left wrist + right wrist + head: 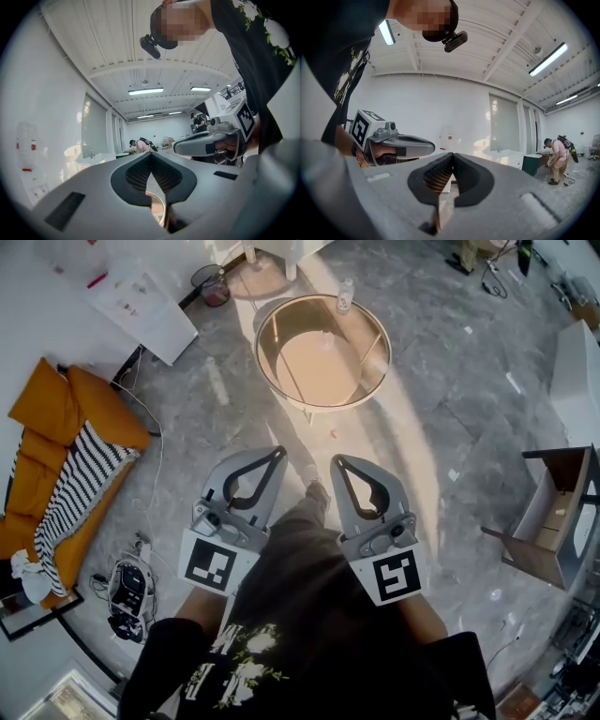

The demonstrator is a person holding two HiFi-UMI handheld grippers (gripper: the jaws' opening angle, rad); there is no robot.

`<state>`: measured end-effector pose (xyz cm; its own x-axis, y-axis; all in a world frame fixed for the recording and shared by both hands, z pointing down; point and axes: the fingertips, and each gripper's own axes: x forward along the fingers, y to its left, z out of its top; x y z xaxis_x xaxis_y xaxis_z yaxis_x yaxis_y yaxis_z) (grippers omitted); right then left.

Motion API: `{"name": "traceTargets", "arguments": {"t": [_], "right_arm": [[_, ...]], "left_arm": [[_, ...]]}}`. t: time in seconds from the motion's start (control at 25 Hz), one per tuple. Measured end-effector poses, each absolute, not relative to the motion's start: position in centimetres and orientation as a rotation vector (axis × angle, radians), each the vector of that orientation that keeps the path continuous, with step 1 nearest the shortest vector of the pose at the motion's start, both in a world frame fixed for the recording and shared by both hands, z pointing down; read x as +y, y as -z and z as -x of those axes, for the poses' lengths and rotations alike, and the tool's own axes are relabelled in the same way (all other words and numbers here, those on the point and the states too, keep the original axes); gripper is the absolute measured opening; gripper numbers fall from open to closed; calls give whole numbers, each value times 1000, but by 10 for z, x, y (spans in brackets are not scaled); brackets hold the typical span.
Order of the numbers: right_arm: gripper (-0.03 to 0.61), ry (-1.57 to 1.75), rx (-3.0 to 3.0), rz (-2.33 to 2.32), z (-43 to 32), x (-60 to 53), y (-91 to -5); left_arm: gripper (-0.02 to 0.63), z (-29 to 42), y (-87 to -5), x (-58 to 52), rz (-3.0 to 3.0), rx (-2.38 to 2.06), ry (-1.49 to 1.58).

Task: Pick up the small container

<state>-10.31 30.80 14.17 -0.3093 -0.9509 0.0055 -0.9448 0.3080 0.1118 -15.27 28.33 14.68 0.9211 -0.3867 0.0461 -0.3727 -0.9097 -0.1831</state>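
**Head view.** The fingers (pixel 221 480) of the left gripper (pixel 278 455) meet at their tips with nothing between them. The right gripper (pixel 338 461) is closed and empty in the same way. Both sit side by side at lower centre, aimed toward the top of the frame. The small container (pixel 344 295), apparently a clear bottle, stands at the far rim of the round table (pixel 323 408) at upper centre, well apart from both grippers. It looks upright, so its long axis is vertical, with the cap end toward the frame's top in this steep view.

The step in hand seems to be the approach. To do it well, close in on the table and spread one gripper's fingers before reaching. Then come in level at the bottle's middle, one finger on each side. A tall, narrow thing near an edge would likely tip at a nudge.

**Left gripper view.** The dark pads (pixel 136 176) touch at centre and hold nothing. A curved rim, likely the table, shows through the gap below them. The container is not visible.

**Right gripper view.** The pads (pixel 433 177) are pressed together and empty. The container is out of view.
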Motion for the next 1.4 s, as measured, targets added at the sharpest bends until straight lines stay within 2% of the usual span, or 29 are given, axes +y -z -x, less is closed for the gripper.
{"name": "traceTargets", "arguments": {"t": [0.48,1.0,1.4], "right_arm": [[-5,190,-2512,-1778,43,227,-122],[-5,150,-2514,-1746,-32,187,-151],[-5,135,-2636,-1555,-73,145,-153]], "left_arm": [[8,96,-125,203,2882,631,62],[8,28,-141,169,2882,677,48],[8,10,-133,136,2832,964,60]]}}
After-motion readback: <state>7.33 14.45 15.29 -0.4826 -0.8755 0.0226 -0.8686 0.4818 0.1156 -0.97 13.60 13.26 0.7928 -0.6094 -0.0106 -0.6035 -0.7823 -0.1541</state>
